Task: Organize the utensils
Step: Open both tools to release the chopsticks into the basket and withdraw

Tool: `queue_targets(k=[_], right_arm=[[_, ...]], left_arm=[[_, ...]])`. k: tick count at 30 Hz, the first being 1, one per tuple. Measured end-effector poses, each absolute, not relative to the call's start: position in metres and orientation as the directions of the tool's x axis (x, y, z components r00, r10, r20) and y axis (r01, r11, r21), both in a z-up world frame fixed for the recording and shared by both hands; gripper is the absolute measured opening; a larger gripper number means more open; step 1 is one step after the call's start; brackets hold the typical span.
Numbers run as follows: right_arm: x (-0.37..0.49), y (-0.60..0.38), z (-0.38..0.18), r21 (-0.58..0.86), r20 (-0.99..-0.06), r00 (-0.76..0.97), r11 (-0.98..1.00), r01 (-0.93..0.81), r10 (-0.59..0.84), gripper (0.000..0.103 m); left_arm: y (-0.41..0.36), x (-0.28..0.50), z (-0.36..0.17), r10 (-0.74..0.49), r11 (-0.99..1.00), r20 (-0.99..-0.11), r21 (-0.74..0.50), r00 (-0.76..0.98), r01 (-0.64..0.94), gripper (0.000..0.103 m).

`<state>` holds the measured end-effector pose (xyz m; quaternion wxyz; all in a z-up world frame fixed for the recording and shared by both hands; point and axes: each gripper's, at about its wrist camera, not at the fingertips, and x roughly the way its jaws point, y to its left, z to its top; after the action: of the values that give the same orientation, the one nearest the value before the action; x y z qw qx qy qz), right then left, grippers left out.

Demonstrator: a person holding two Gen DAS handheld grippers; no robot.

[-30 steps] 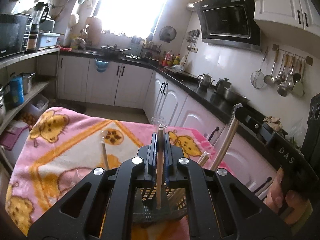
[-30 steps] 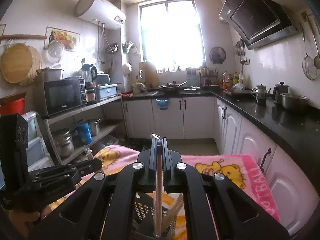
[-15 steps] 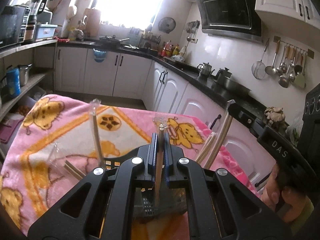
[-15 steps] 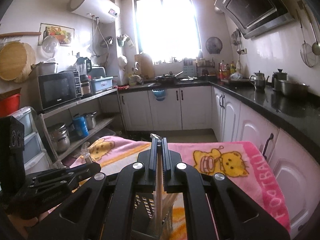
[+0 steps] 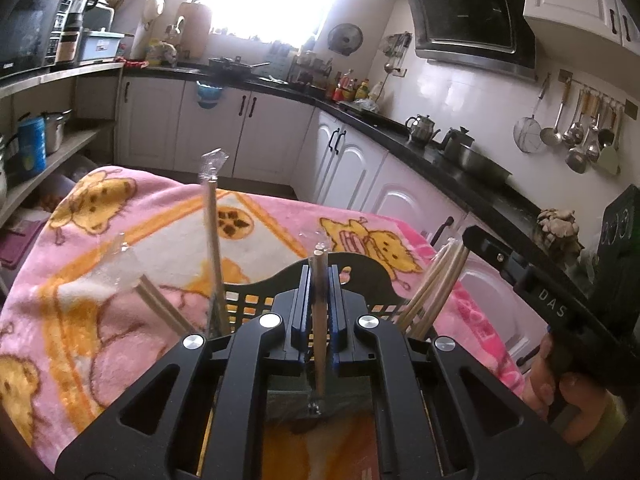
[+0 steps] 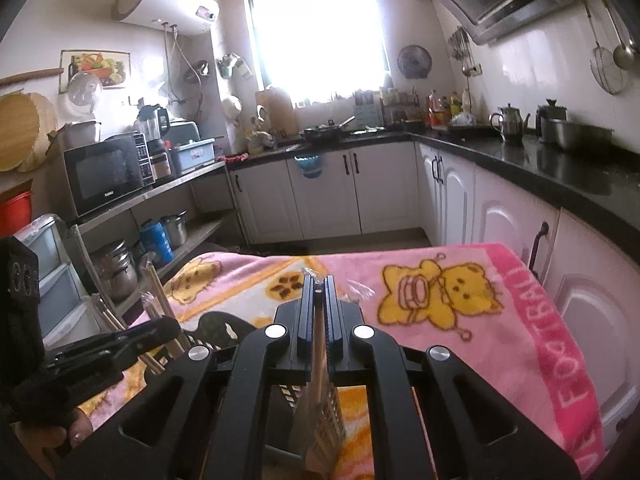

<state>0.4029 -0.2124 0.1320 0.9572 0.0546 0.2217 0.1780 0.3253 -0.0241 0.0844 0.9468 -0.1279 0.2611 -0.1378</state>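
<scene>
My left gripper (image 5: 319, 268) is shut on a wrapped pair of wooden chopsticks (image 5: 319, 320), held upright over a black slotted utensil basket (image 5: 256, 300). More wrapped chopsticks (image 5: 212, 240) stand or lean in the basket. My right gripper (image 6: 318, 286) is shut on another pair of chopsticks (image 6: 318, 344), upright above the same basket (image 6: 216, 326). In the left wrist view the right gripper's finger (image 5: 532, 280) shows at the right, holding chopsticks (image 5: 436, 284).
The basket sits on a pink cartoon blanket (image 5: 100, 280) over a table. White cabinets (image 6: 360, 192) and a black counter (image 6: 560, 168) run along the back and right. A shelf with a microwave (image 6: 104, 176) stands at left.
Both grippers have tilted down toward the basket, with their chopsticks lowered. More of the blanket and basket rim is in view.
</scene>
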Motion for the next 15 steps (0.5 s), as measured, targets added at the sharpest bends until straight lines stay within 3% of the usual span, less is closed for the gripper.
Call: queue_targets(k=[5,15], right_arm=[[0.401,-0.216,0.128,0.186,-0.431,0.827,0.933,-0.309,0.360,0.008],[0.390,-0.224,0.125,0.192,-0.465,0.810,0.934,-0.302,0.357,0.023]], left_arm=[[-0.017,0.319,0.084,-0.327,0.928,-0.465,-0.323,0.823,0.186,0.019],[-0.005,0.301,0.085,-0.330,0.923,-0.465,-0.341,0.821,0.177,0.034]])
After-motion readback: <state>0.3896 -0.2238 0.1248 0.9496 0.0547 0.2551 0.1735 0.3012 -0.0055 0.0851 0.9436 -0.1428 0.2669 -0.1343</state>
